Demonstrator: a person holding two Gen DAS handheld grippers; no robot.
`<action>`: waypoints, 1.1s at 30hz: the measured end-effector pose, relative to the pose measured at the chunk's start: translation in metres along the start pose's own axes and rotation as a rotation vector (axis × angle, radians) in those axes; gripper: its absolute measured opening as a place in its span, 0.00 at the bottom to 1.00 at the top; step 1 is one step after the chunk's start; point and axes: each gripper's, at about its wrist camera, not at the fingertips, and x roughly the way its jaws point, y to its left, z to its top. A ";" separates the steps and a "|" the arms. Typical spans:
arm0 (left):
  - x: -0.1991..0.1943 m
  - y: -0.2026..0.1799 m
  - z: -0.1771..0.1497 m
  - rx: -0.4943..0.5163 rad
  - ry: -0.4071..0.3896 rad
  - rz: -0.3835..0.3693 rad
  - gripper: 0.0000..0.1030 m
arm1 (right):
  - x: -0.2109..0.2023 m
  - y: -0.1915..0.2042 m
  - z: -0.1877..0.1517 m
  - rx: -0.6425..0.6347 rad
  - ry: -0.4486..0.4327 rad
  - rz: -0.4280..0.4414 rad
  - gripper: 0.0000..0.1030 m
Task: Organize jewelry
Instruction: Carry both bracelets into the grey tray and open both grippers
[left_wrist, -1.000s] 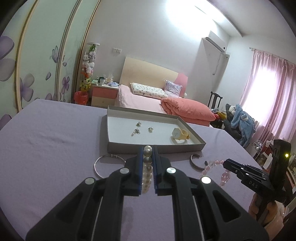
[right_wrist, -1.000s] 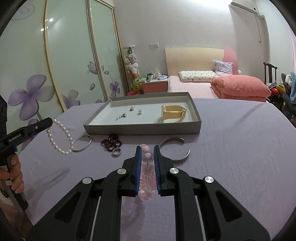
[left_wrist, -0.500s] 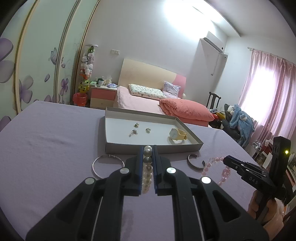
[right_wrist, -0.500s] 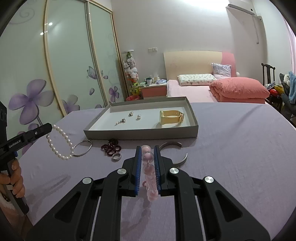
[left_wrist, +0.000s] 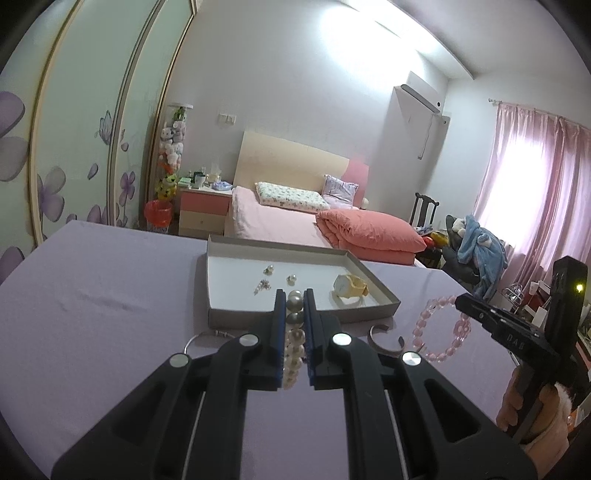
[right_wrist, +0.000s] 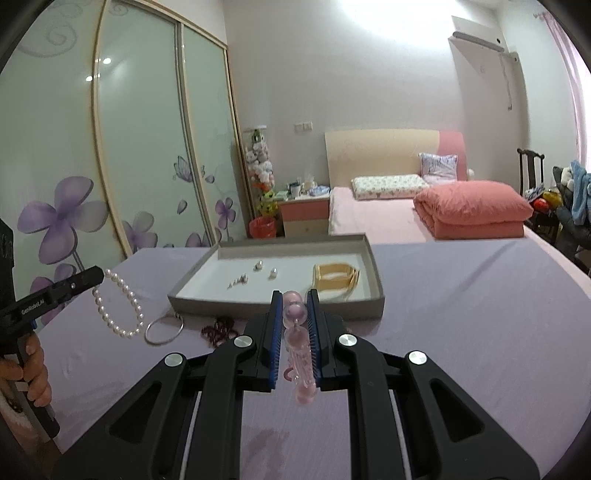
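The left gripper (left_wrist: 294, 299) had its fingers pinching a pearl bracelet (right_wrist: 120, 308), held above the lilac surface (left_wrist: 110, 317) just short of the grey tray (left_wrist: 303, 318). The right gripper (right_wrist: 295, 301) pinched a pink bead bracelet (left_wrist: 441, 328) likewise. A silver bangle (right_wrist: 164, 328) lay before the tray.

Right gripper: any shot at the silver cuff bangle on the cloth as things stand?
Probably not yet. The right gripper is shut on the pink bead bracelet, so its jaws are occupied. The cuff bangle lies uncovered in front of the tray, so the way looks free once the bracelet is set down.
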 end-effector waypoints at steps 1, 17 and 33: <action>0.000 -0.001 0.001 0.002 -0.004 0.001 0.10 | -0.001 0.001 0.003 -0.004 -0.008 -0.001 0.14; 0.013 -0.009 0.027 0.040 -0.045 0.010 0.10 | 0.006 0.006 0.042 -0.056 -0.103 -0.020 0.14; 0.079 -0.011 0.075 0.058 -0.108 0.016 0.10 | 0.077 0.013 0.076 -0.070 -0.107 0.021 0.14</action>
